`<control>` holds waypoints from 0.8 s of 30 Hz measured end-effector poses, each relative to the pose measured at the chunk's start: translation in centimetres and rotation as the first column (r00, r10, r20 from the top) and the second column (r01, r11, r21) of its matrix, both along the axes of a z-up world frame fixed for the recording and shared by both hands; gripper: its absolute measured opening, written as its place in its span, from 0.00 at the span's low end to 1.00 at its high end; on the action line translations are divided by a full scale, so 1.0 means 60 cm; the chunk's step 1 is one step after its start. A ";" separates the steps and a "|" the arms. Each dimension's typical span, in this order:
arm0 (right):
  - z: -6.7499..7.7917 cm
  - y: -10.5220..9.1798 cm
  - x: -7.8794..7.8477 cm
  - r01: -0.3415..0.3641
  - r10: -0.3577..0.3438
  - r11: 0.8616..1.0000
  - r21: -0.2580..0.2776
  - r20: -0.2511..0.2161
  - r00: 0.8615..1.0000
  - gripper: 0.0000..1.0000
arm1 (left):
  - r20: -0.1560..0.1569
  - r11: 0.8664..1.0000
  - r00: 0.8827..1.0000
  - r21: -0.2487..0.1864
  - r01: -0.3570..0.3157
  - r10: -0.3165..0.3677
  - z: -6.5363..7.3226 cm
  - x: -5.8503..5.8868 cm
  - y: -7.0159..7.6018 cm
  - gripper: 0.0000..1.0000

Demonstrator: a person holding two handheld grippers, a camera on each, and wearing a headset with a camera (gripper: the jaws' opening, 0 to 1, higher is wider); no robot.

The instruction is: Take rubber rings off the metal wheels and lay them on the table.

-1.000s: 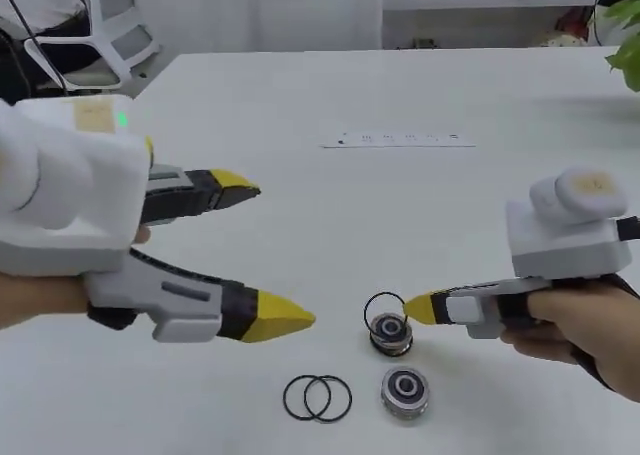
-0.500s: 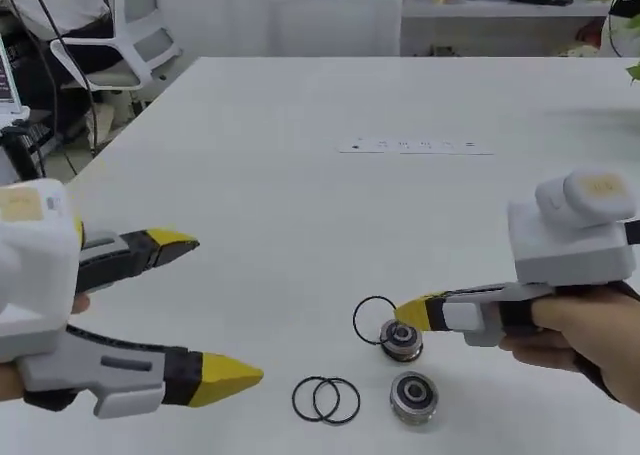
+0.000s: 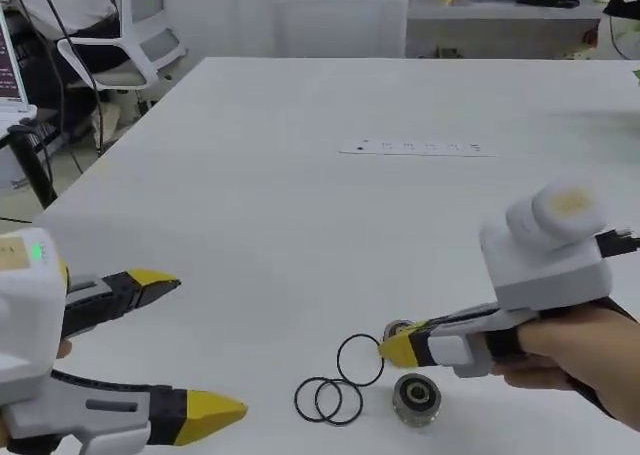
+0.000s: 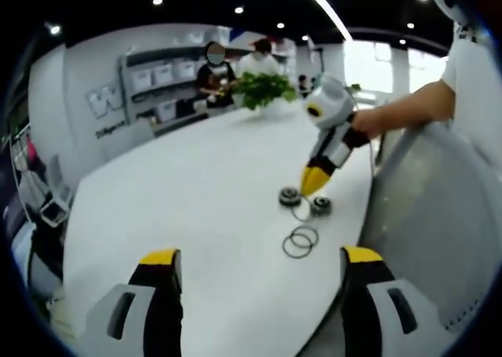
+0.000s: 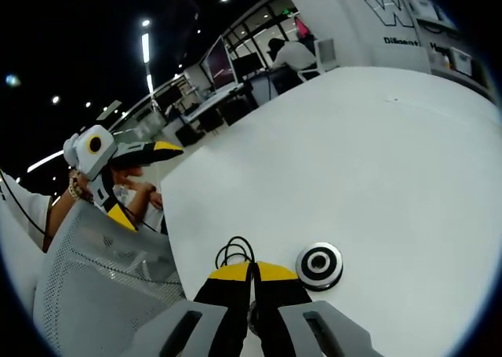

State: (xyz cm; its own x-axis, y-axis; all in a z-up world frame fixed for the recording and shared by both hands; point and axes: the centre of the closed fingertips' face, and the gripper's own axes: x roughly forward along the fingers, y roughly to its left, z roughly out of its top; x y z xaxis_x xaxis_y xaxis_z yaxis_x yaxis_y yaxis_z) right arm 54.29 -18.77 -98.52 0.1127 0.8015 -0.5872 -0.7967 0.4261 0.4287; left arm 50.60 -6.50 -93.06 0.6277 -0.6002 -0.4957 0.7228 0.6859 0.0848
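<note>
the worktop (image 3: 300,195) is a broad white slab, bare from the work at its near edge out to a flat white power strip (image 3: 415,147) far back, so there is plenty of open room ahead and to the left. everything for the task crowds the near edge. the right gripper (image 3: 388,349) reaches in from the right with its jaws pressed together, a black rubber ring (image 3: 338,359) caught at their yellow tips and hanging out to the left, low over the worktop. one metal wheel (image 3: 416,396) sits just in front of those tips; a second metal wheel (image 3: 397,329) peeks out from behind them. a pair of rubber rings (image 3: 335,400) lies flat and overlapping just left of the nearer wheel. the left gripper (image 3: 185,345) hangs well apart at the lower left, jaws spread wide with nothing between them. the left gripper view shows both wheels side by side, which the head view half hides, and how little worktop separates the rings from the edge. the right gripper view shows the jaws' slit nearly closed, black loops rising behind the tips, and one wheel just to the right.
</note>
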 end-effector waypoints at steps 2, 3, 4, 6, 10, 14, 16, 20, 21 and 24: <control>-0.006 0.001 -0.006 -0.015 0.015 1.000 -0.010 -0.005 1.000 0.00 | -0.007 1.000 1.000 -0.002 -0.007 0.007 -0.004 -0.003 0.002 0.84; -0.009 0.002 -0.007 -0.018 0.018 1.000 -0.015 -0.005 1.000 0.00 | -0.009 1.000 1.000 0.000 -0.009 0.009 -0.005 -0.004 0.002 0.84; -0.012 0.003 -0.010 -0.027 0.027 0.999 -0.021 -0.005 1.000 0.00 | -0.009 1.000 1.000 0.002 -0.011 0.011 -0.006 -0.005 0.003 0.83; -0.019 0.005 -0.017 -0.045 0.044 0.998 -0.036 -0.009 0.999 0.00 | -0.012 1.000 1.000 -0.001 -0.015 0.015 -0.008 -0.007 0.004 0.83; -0.029 0.006 -0.024 -0.079 0.080 0.994 -0.069 0.009 0.997 0.00 | -0.016 1.000 1.000 -0.005 -0.023 0.023 -0.013 -0.008 0.004 0.83; -0.035 0.006 -0.027 -0.096 0.098 0.992 -0.085 0.016 0.995 0.00 | -0.030 1.000 0.999 0.006 -0.024 0.024 -0.023 -0.013 0.004 0.83; -0.038 0.006 -0.029 -0.105 0.108 0.990 -0.097 0.023 0.994 0.00 | -0.035 1.000 0.999 0.005 -0.022 0.022 -0.025 -0.015 0.003 0.83; -0.044 0.008 -0.030 -0.119 0.124 0.986 -0.117 0.042 0.991 0.00 | -0.041 1.000 0.999 0.003 -0.025 0.025 -0.028 -0.017 0.002 0.83; -0.045 0.009 -0.030 -0.120 0.126 0.986 -0.119 0.044 0.991 0.00 | -0.042 1.000 0.999 0.003 -0.025 0.025 -0.029 -0.017 0.001 0.83; -0.047 0.012 -0.029 -0.128 0.137 0.983 -0.128 0.062 0.989 0.00 | -0.041 1.000 0.999 0.005 -0.026 0.026 -0.027 -0.018 0.001 0.83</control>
State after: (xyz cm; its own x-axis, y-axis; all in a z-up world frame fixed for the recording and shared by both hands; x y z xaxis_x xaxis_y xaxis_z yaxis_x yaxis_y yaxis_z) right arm 52.56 -18.08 -101.32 0.0552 0.7341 -0.6768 -0.8759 0.3610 0.3201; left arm 49.49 -6.43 -94.68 0.6225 -0.5816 -0.5237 0.7074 0.7044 0.0586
